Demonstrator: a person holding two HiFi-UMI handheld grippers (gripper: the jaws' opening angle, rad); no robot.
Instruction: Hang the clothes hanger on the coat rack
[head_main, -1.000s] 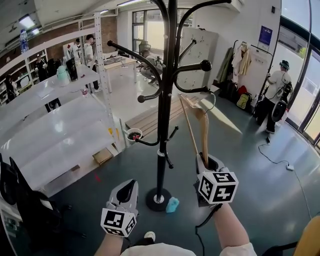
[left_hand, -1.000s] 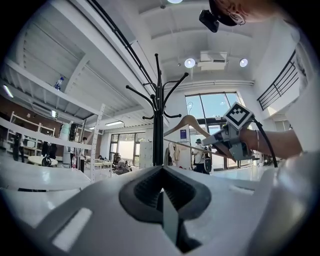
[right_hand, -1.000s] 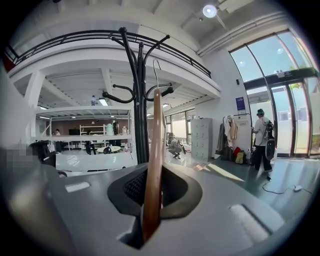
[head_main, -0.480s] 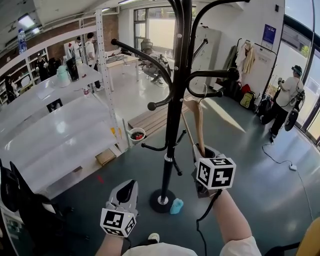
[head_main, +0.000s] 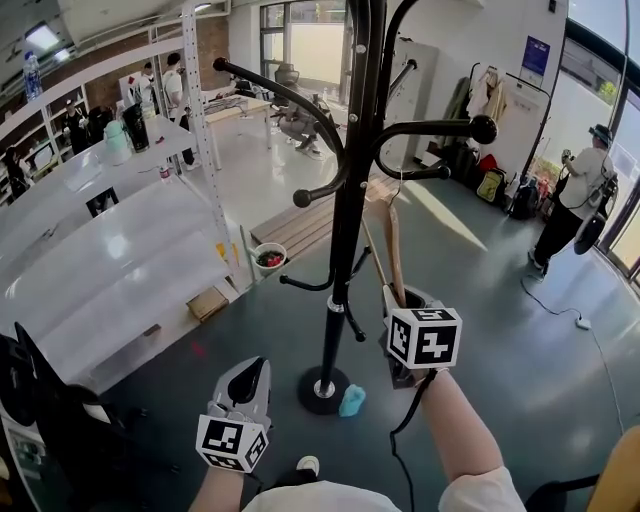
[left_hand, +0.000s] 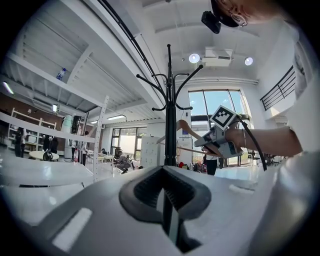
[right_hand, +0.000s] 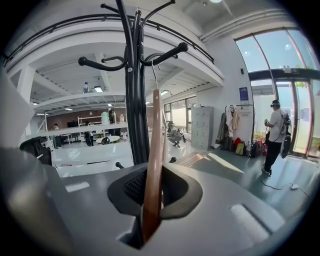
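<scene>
Hanger (head_main: 393, 250): wooden, long axis near upright, lower end clamped in the closed right hand-held gripper (head_main: 405, 300). Its hook reaches up and forward to the rack (head_main: 345, 230) arm just right of the pole; seating not discernible. Left hand-held gripper (head_main: 254, 372): jaws together, empty, low near the base, farther from that arm.

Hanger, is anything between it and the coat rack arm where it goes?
No, nothing visible. The right gripper holds the hanger with its wire hook right at an arm of the coat rack.
</scene>
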